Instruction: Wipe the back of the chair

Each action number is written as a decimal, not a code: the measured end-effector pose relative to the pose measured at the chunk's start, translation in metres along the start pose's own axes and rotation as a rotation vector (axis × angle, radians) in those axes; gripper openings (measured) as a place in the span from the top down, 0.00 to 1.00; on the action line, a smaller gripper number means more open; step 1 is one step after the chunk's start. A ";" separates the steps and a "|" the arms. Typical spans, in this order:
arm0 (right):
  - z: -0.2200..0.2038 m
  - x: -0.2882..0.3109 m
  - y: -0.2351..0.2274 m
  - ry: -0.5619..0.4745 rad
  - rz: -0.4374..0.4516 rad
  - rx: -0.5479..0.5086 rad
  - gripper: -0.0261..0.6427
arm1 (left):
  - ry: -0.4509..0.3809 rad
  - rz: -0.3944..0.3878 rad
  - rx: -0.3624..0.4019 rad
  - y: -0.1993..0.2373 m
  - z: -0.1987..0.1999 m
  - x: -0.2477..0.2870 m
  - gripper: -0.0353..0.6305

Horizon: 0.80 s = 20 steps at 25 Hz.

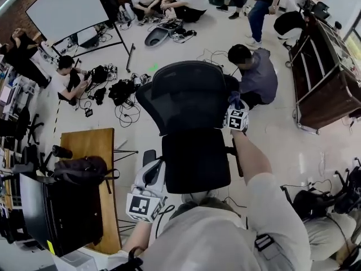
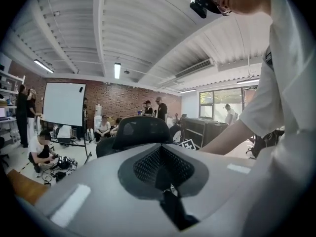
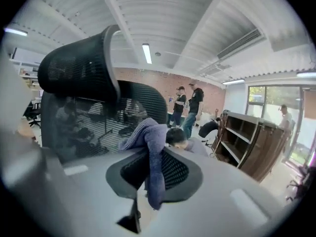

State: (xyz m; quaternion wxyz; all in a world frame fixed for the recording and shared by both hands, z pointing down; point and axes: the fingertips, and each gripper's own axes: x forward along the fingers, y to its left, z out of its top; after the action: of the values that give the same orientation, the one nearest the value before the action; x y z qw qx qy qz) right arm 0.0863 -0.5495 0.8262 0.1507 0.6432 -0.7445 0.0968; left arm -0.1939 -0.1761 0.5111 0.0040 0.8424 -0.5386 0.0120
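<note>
A black mesh office chair point(image 1: 186, 97) stands in front of me, its seat point(image 1: 194, 160) toward me. My right gripper point(image 1: 237, 117) is at the right edge of the chair back, shut on a purple cloth point(image 1: 233, 100). In the right gripper view the cloth point(image 3: 150, 152) hangs from between the jaws, and the mesh back point(image 3: 94, 117) and headrest point(image 3: 79, 63) are close on the left. My left gripper point(image 1: 148, 199) is low at the seat's front left, near an armrest. In the left gripper view the chair point(image 2: 140, 130) is ahead, and the left gripper point(image 2: 165, 174) looks shut with nothing in it.
A person point(image 1: 256, 75) crouches just behind the chair on the right. A wooden desk point(image 1: 87, 145) with a black bag point(image 1: 84, 171) stands to the left. A wooden shelf unit point(image 1: 327, 78) stands at the right. Cables and several seated people are on the floor beyond, near a whiteboard point(image 1: 67, 7).
</note>
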 end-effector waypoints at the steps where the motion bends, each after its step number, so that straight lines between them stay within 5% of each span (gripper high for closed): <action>1: -0.004 -0.002 -0.008 0.001 -0.003 0.008 0.89 | 0.002 -0.012 -0.005 -0.006 -0.003 0.003 0.92; 5: 0.001 -0.030 -0.008 -0.050 0.033 0.008 0.89 | -0.016 -0.017 -0.017 -0.020 0.000 0.008 0.92; 8: 0.019 -0.075 0.038 -0.094 0.118 0.017 0.89 | -0.037 0.039 -0.010 -0.009 0.011 0.005 0.92; 14: 0.020 -0.153 0.251 -0.161 0.397 0.009 0.89 | -0.036 0.164 -0.004 0.039 0.022 -0.033 0.92; 17: -0.017 -0.126 0.358 -0.093 0.516 -0.067 0.89 | -0.002 0.239 -0.027 0.062 0.006 -0.066 0.93; 20: -0.050 -0.073 0.412 -0.025 0.535 -0.084 0.89 | 0.030 0.323 -0.044 0.082 -0.023 -0.103 0.92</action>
State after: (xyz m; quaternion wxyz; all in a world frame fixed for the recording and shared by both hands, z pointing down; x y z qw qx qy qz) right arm -0.3062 -0.4008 0.8681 0.1371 0.4178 -0.8932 0.0946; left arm -0.3122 -0.1166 0.5308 0.0285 0.7443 -0.6671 0.0134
